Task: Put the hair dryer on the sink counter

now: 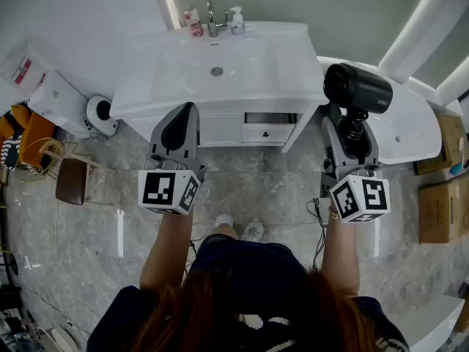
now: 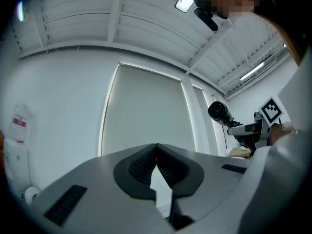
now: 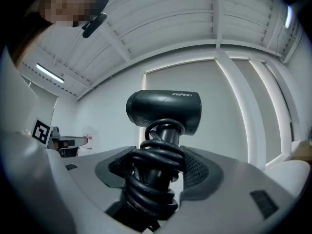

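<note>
Right of the bench: right gripper fingers pinch the hair dryer by its cord-wrapped handle; rigid, judged top-heavy, may tip. Left gripper fingers pressed together, empty.

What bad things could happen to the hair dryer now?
1. The right gripper has its jaws clamped on the black hair dryer by its handle, over the coiled black cord. That bumpy wrap might let the heavy top tilt or slip.
2. The white sink counter is mostly basin with narrow flat edges, so the dryer could roll in.
3. Two small bottles stand by the metal faucet; a careless swing might knock them over.
</note>
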